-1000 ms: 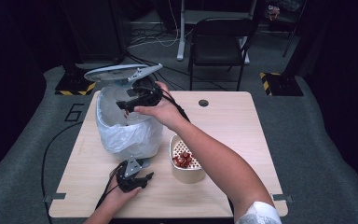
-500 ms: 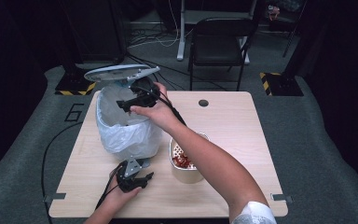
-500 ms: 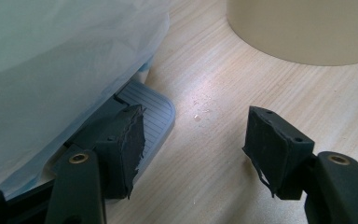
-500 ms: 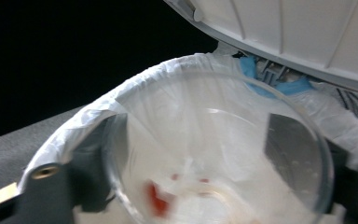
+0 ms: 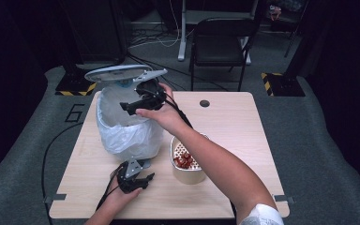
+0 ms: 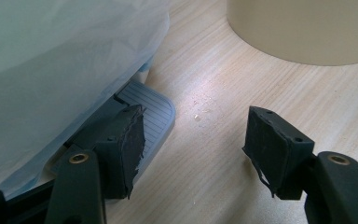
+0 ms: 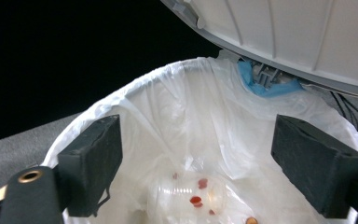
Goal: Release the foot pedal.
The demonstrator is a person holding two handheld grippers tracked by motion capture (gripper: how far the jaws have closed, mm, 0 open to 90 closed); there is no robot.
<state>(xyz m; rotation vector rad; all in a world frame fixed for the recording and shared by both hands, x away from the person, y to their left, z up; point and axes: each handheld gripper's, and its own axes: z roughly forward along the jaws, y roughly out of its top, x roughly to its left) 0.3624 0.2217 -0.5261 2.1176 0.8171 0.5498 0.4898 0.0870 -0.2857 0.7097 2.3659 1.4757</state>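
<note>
Since a second ago our right claw [image 5: 130, 107] has just been spreading its jaws over the lined bin [image 5: 126, 133]; it now hangs released with nothing between them. We see a clear plastic cup [image 7: 191, 196] lying at the bottom of the liner, under the raised lid [image 5: 122, 73]. Our left claw [image 6: 193, 144] presses one jaw on the bin's pedal [image 6: 154, 109] on the table [image 5: 234, 122]; its jaws show a gap with nothing between them.

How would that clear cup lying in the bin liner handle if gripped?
The clear cup looks thin-walled, so probably light and easily crushed. Lying on its side, it would likely roll if nudged. Red smears inside suggest possibly slippery spots.
</note>
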